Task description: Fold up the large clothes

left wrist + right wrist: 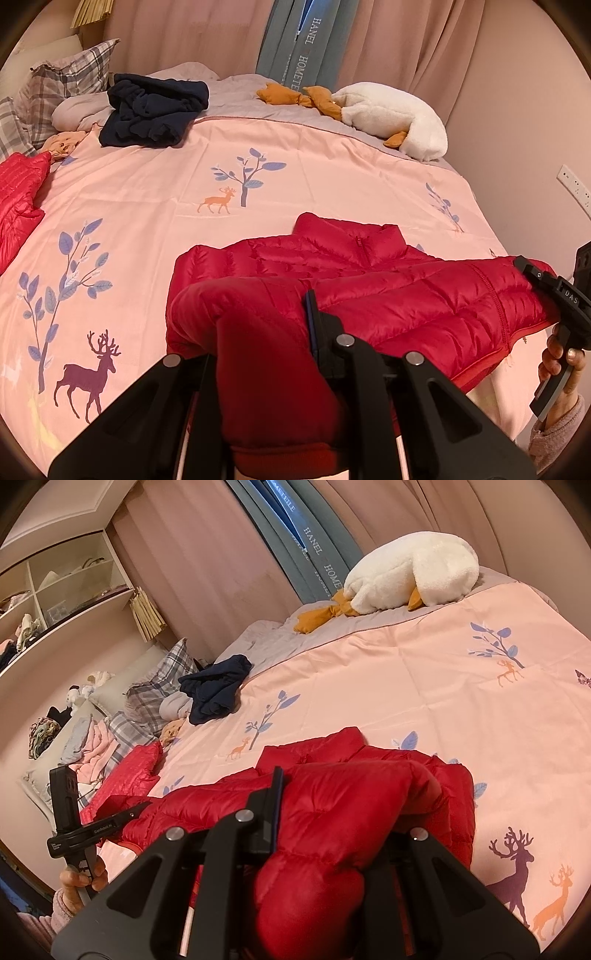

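Observation:
A red puffer jacket [369, 280] lies on the pink deer-print duvet [155, 192], collar towards the far side. In the left wrist view my left gripper [269, 332] is shut on a bunched fold of the jacket at its near left. One finger [312, 321] shows; red cloth hides the other. My right gripper [543, 284] grips the jacket's near right edge. In the right wrist view that right gripper [332, 812] is shut on puffy red cloth [332, 775], and the left gripper [140, 806] pinches the jacket at the left.
A second red garment [18, 199] lies at the bed's left. A crumpled navy garment [155, 110], plaid pillows [66, 81] and a white goose plush [391, 114] sit further back. Curtains hang behind. Shelves [55, 598] stand at the left wall.

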### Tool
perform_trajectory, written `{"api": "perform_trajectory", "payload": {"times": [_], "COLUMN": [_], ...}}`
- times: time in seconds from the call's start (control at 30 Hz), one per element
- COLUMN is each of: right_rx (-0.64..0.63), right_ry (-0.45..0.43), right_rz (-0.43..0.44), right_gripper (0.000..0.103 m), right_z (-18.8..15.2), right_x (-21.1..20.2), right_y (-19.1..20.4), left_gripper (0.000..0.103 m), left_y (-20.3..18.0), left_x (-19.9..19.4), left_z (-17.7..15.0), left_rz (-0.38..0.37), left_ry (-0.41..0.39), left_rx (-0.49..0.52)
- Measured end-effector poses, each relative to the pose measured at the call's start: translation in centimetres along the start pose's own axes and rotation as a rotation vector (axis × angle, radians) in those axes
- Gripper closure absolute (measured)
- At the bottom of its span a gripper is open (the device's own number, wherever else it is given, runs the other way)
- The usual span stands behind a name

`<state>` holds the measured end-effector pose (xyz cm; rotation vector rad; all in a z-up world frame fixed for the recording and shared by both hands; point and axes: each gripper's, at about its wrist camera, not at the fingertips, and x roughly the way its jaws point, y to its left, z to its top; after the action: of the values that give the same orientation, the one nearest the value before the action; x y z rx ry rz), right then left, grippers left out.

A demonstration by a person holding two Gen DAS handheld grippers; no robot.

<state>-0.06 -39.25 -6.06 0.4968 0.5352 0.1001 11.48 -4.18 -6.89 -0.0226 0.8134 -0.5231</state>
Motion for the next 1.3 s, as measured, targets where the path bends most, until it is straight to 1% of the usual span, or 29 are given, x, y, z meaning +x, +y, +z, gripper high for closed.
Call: {"api": "perform_trajectory", "payload": {"times": [0.5, 0.7, 0.9, 1.1, 1.3], "right_rx": [0.002, -0.005, -0.013, 0.006, 0.028], "right_ry": [0.010, -0.002, 0.006, 0.015, 0.036], "right_rz": [-0.014, -0.022, -0.051, -0.079, -0.108], "right_gripper": [0.089, 0.089, 0.089, 0.089, 0.089], "right_z": [0.4, 1.5, 2.3, 2.8, 2.6], "right_x": [1.7, 2.4, 3.9, 5.4, 7.0], "right_y": [-0.5, -0.7, -1.1, -2.1, -3.3], "left_gripper": [0.089, 0.088, 0.088, 0.087, 0.087], "left_y": [0.3, 0.1, 0.3, -0.3, -0.5], "left_x": [1.8, 2.4, 4.2, 6.1, 7.9], "left_z": [0.6, 2.2, 3.5, 4.5, 4.8], "left_rz": [0.017, 0.026, 0.036, 0.077, 0.109], "left_ry": [0.019, 0.003, 0.023, 0.034, 0.050], "left_rx": [-0.012, -0.011, -0.022, 0.010, 0.031]}}
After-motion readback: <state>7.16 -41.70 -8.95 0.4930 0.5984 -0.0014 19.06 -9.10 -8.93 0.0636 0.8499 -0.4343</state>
